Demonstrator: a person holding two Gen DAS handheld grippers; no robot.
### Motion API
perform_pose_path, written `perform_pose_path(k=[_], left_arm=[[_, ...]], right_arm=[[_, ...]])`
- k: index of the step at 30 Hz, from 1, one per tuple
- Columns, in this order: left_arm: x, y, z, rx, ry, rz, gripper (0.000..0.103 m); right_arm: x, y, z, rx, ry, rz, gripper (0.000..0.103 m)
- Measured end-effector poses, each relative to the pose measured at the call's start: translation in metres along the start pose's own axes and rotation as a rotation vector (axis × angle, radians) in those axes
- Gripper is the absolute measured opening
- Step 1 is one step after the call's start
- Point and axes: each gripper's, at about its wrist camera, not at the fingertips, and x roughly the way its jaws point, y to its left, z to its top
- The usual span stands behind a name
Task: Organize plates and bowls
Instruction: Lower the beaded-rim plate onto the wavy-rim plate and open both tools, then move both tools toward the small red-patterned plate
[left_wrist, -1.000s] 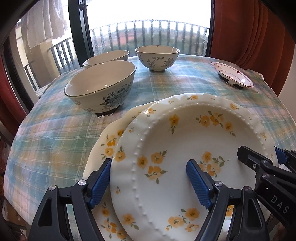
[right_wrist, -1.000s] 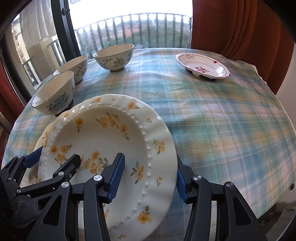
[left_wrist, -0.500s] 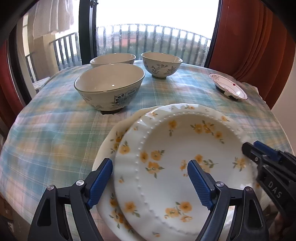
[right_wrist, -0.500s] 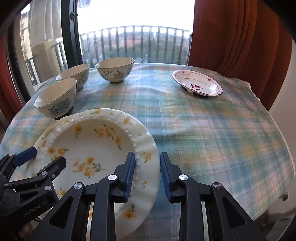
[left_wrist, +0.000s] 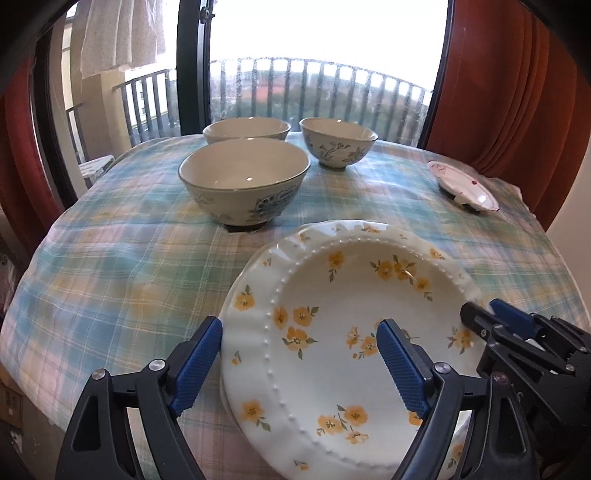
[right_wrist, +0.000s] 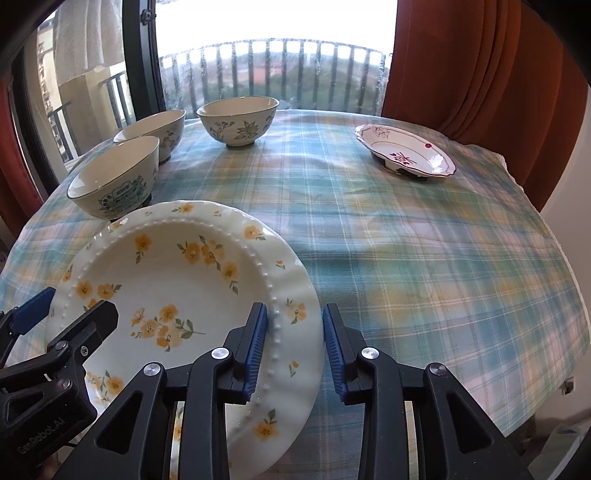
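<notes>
Table (right_wrist: 424, 258), plaid cloth: flowered plate (right_wrist: 177, 280) stacked at near edge, three bowls (left_wrist: 243, 181) behind. Right gripper (right_wrist: 291, 347) straddles plate's rim, jaws opening; left gripper (left_wrist: 299, 365) spread wide, opening, gripping nothing. Risk: a withdrawing finger catching the rim could drag the plate off.

Yellow-flowered plate (right_wrist: 177, 280) near the table's front edge; three bowls (left_wrist: 243, 181) and a red-trimmed dish (right_wrist: 406, 153) lie beyond.

Lower plate (right_wrist: 176, 424) mostly hidden beneath top plate (right_wrist: 184, 288)
</notes>
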Motion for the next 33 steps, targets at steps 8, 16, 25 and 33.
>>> perform_pose_path(k=[8,16,25,33], left_arm=[[-0.004,0.000,-0.001,-0.002,-0.009,0.032,0.088],[-0.015,-0.009,0.000,0.013,-0.043,0.087,0.091],[-0.027,-0.027,0.013,0.015,-0.085,0.129,0.093],[-0.023,-0.058,0.039,0.033,-0.124,0.122,0.093]], right_arm=[[-0.002,-0.003,0.001,0.033,0.001,0.035,0.037],[-0.025,-0.010,0.004,0.039,-0.084,0.078,0.069],[-0.043,-0.030,0.018,0.041,-0.144,0.107,0.070],[-0.045,-0.059,0.041,0.036,-0.193,0.138,0.070]])
